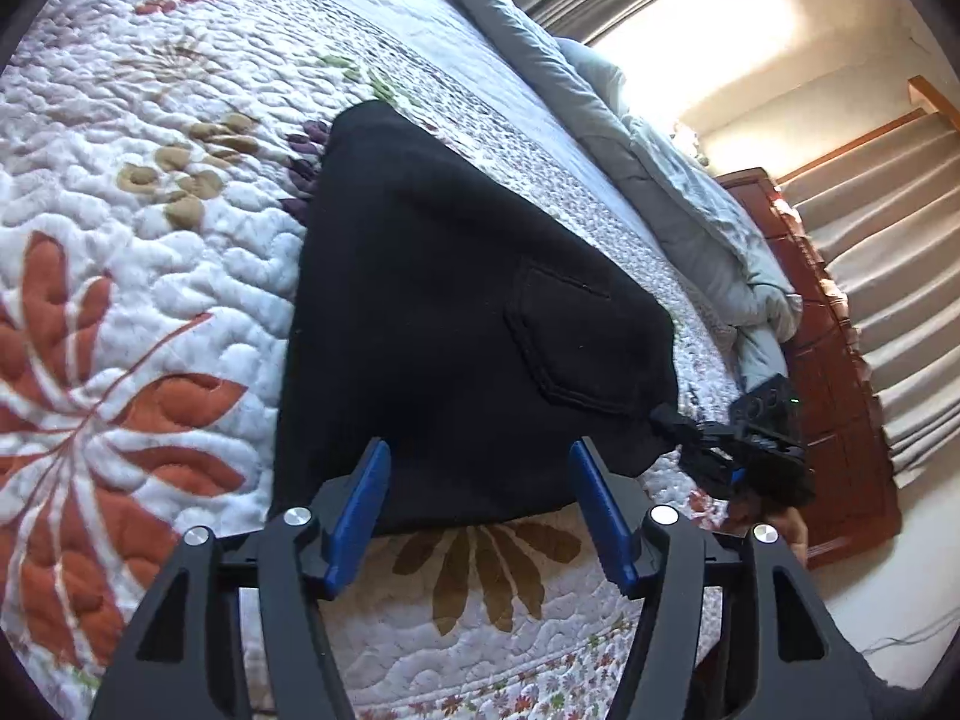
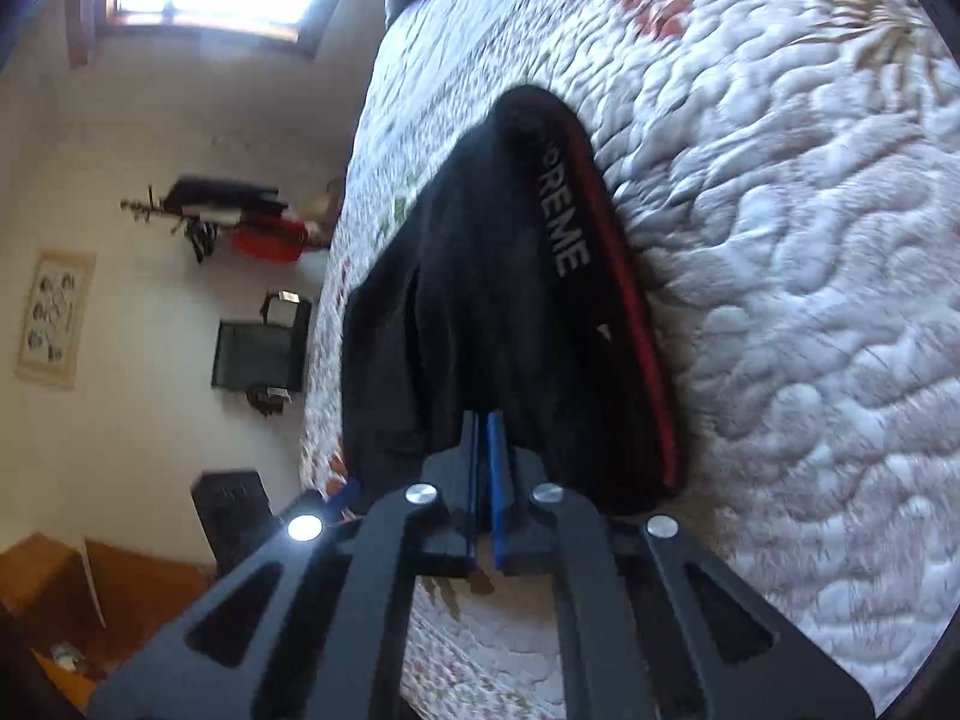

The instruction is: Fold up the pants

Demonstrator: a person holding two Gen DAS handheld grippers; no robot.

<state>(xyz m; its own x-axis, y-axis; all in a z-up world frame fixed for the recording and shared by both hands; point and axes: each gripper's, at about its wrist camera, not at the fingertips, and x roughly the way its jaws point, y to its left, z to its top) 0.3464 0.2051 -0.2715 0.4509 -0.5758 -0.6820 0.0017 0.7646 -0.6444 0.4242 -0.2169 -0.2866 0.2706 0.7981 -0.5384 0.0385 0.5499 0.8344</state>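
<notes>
Right tool pinching the black pants, left tool spread wide over them, all on the quilted bed.

The right tool [image 2: 485,420] has its blue pads pressed almost together with a corner of the black pants [image 2: 480,324] caught between them; from the left wrist view that same tool [image 1: 708,444] sits at the pants' [image 1: 456,324] near right corner, bunching the fabric there. The left tool [image 1: 480,450] has its blue fingers [image 1: 360,516] wide apart with nothing in them, poised above the near edge of the pants. The pants lie folded on the floral quilt [image 1: 150,240], back pocket [image 1: 570,336] facing up, a red-striped waistband [image 2: 606,276] with white lettering along one side. A grey blanket [image 1: 660,180] lies bunched along the far side of the bed.
</notes>
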